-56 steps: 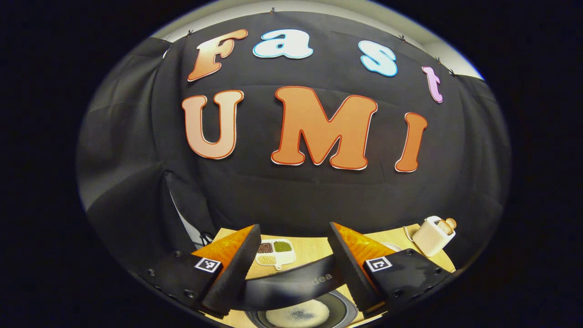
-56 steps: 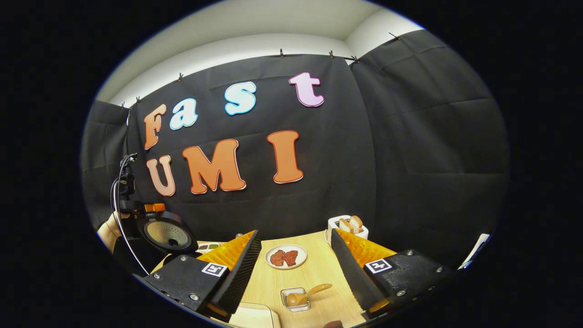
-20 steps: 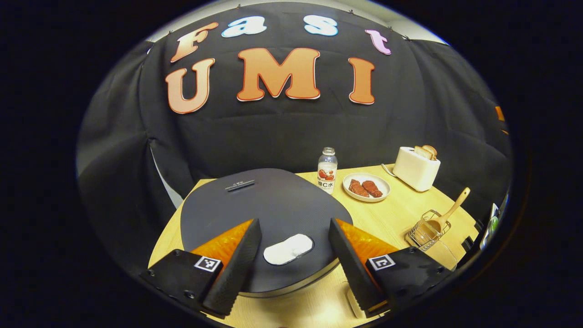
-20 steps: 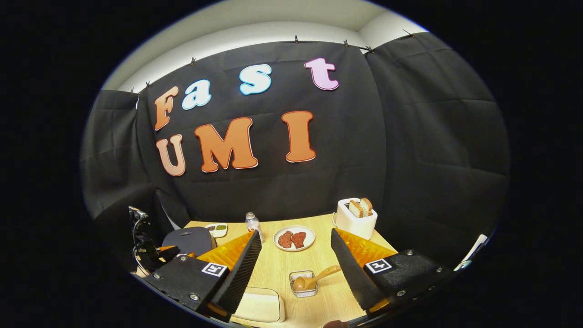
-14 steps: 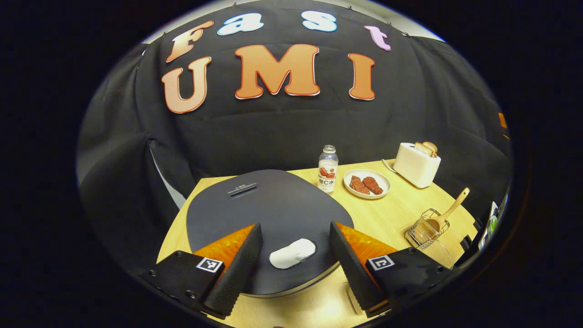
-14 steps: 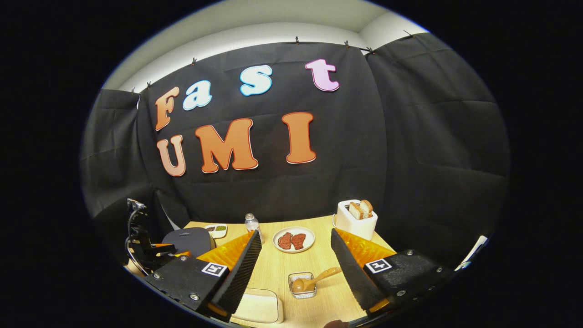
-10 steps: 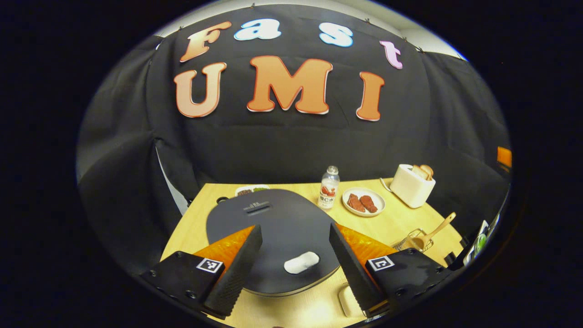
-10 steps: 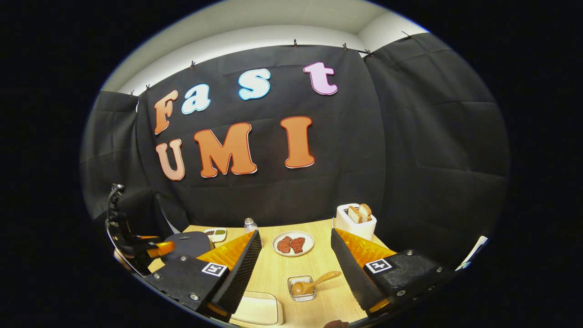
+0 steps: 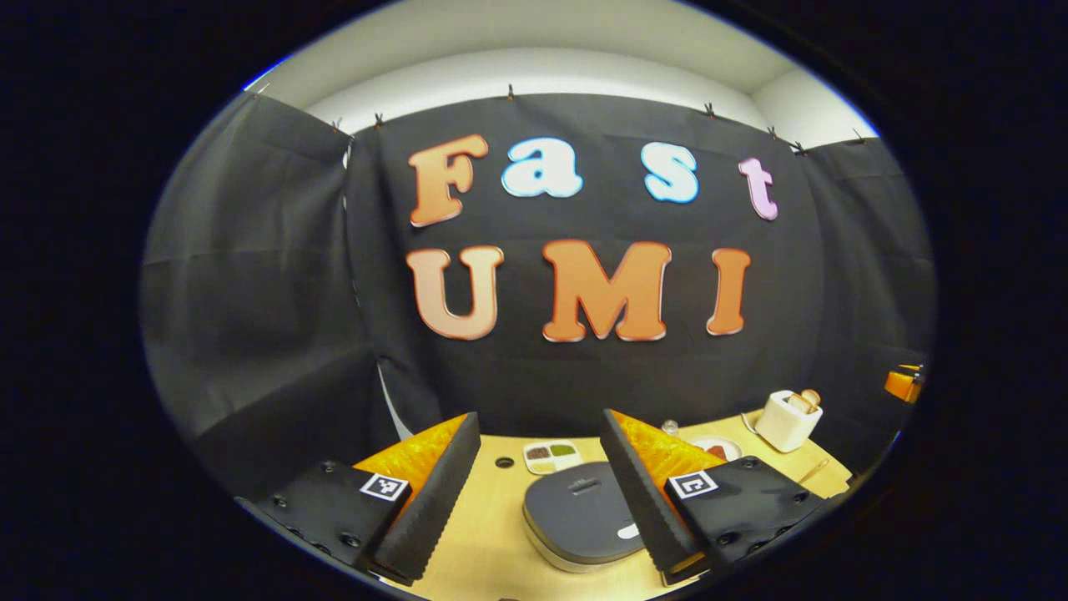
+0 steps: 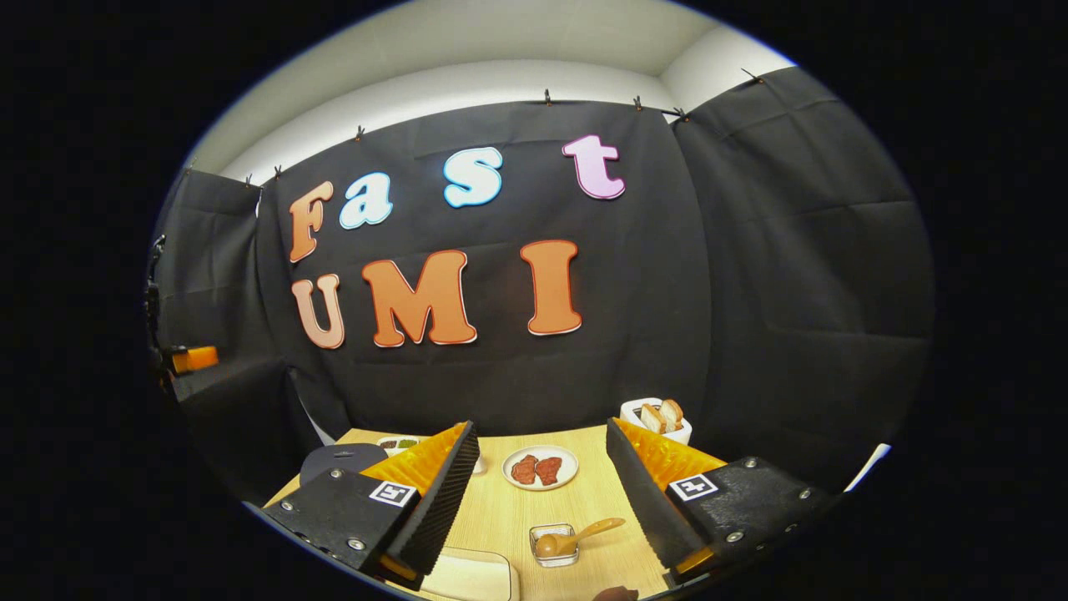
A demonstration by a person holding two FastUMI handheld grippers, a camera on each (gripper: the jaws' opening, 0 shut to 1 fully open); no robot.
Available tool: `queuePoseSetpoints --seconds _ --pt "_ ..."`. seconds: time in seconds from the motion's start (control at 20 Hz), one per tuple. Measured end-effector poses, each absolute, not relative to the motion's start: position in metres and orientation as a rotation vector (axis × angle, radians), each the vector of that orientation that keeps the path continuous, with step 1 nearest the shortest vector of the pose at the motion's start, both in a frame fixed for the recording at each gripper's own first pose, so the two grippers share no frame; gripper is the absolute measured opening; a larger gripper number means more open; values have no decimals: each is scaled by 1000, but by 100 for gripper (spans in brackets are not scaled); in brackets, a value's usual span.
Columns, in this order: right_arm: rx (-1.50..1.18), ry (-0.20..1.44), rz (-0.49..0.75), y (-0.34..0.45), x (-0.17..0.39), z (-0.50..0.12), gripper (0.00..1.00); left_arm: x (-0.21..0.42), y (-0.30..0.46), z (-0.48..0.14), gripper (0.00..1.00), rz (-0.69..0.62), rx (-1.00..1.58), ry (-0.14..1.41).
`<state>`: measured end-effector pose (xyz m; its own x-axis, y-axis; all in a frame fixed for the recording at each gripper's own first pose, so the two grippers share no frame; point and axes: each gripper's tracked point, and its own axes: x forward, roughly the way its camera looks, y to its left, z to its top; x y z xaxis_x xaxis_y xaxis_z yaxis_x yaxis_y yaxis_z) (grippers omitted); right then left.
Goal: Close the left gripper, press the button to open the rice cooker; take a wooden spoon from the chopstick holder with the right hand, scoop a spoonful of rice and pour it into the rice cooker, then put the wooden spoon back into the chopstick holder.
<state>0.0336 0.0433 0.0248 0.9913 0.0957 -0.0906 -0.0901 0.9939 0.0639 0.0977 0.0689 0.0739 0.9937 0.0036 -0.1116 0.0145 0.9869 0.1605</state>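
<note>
The dark grey rice cooker (image 9: 576, 517) stands on the wooden table with its lid down, a pale button (image 9: 627, 531) at its front edge. My left gripper (image 9: 538, 417) hangs open high above and behind it, holding nothing. In the right gripper view the cooker (image 10: 342, 459) sits at the left, and the left gripper (image 10: 188, 359) is raised far left. The wooden spoon (image 10: 576, 534) leans in the small wire chopstick holder (image 10: 552, 544), below and ahead of my open, empty right gripper (image 10: 541, 426). A beige rice box (image 10: 467, 576) lies near the front edge.
A plate of meat (image 10: 540, 467) and a white toaster with bread (image 10: 655, 417) sit further back. A divided tray of grains (image 9: 551, 457) lies behind the cooker. The table's right corner is near the toaster (image 9: 784, 417).
The cooker lid, open 2.8 s ago, is now down. My left gripper has risen and drawn back from the lid, staying open. The right gripper has hardly moved.
</note>
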Motion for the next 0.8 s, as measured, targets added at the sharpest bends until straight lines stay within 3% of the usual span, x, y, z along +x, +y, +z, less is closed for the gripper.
queuePoseSetpoints --seconds 0.15,0.4,0.8 --pt "51 68 69 35 32 34 95 75 86 113 100 38 180 34" --pt "22 49 36 24 30 37 94 61 99 122 100 89 137 -32" --pt "5 37 58 23 49 50 95 66 76 135 100 60 125 -71"
